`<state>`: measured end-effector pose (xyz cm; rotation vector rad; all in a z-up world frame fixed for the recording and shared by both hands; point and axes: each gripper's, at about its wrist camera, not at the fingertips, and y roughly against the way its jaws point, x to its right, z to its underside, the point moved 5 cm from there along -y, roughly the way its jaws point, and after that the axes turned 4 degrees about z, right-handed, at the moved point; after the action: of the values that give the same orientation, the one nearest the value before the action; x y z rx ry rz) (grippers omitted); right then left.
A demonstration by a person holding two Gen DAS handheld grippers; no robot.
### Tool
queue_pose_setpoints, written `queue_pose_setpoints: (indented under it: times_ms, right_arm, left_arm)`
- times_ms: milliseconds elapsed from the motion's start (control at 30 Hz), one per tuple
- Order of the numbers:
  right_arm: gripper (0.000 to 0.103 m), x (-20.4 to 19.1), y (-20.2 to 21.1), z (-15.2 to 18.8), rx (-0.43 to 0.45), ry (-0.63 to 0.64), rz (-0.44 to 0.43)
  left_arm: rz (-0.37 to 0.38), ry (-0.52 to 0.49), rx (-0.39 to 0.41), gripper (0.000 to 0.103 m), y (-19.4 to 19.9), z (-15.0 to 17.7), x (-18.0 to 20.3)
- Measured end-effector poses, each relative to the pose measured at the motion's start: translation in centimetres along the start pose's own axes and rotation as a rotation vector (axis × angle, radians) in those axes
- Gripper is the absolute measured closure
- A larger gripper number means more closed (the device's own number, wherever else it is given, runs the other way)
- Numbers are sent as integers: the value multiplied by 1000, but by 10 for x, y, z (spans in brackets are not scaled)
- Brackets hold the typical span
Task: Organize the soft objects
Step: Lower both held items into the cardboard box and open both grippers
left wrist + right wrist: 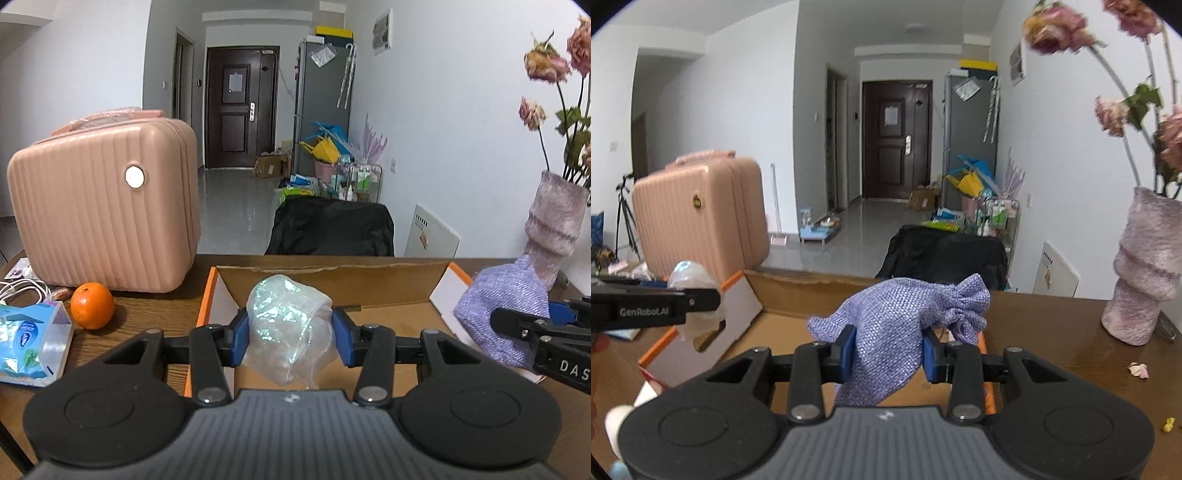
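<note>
My left gripper is shut on a crumpled clear plastic bag, held over the open cardboard box with orange edges. At the right of the left wrist view, a purple woven drawstring pouch hangs above the box's right flap in my right gripper. In the right wrist view my right gripper is shut on that purple pouch, above the box. The left gripper with the plastic bag shows at the left there.
On the brown table stand a pink ribbed case, an orange, a blue tissue pack and white cables at left. A fuzzy pink vase with dried roses stands at right. A black-draped chair sits behind.
</note>
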<state>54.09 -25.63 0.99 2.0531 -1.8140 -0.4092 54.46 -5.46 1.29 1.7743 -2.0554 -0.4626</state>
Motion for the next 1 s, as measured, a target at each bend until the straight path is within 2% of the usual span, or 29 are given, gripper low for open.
queue_pose_setpoints:
  times_ms: [400,500,567,633,700,767,800,833,1000]
  right_arm:
    - [66,-9,-40,23,-106,49,-16]
    - [56,-9,-42,24,-106,42,-6]
    - [44,-7,-41,25,-100,35,-6]
    - [36,-5,-38,24,-89,32,1]
    - [25,-3,-36,23,-78,26,10]
    - [8,-1,-34,21,-64,19,21]
    - [5,-1,-33,21,-58,18,27]
    - [0,0,-32,20,-52,17,35]
    - [0,3,-30,18,-47,10,56]
  left_arm:
    - [-10,-61,-76,55,-37,20,-1]
    - [6,-66,-80,49,-37,23,0]
    - [15,-67,-79,43,-37,24,0]
    - [22,-58,-74,28,-36,23,-1]
    - [15,-50,-56,18,-33,22,-2]
    - [11,-48,-35,3,-29,20,-2]
    - [8,-46,-23,0,-26,19,-2]
    - [1,-46,-12,0,-24,18,-1]
    - [-1,-40,0,0,-22,16,-1]
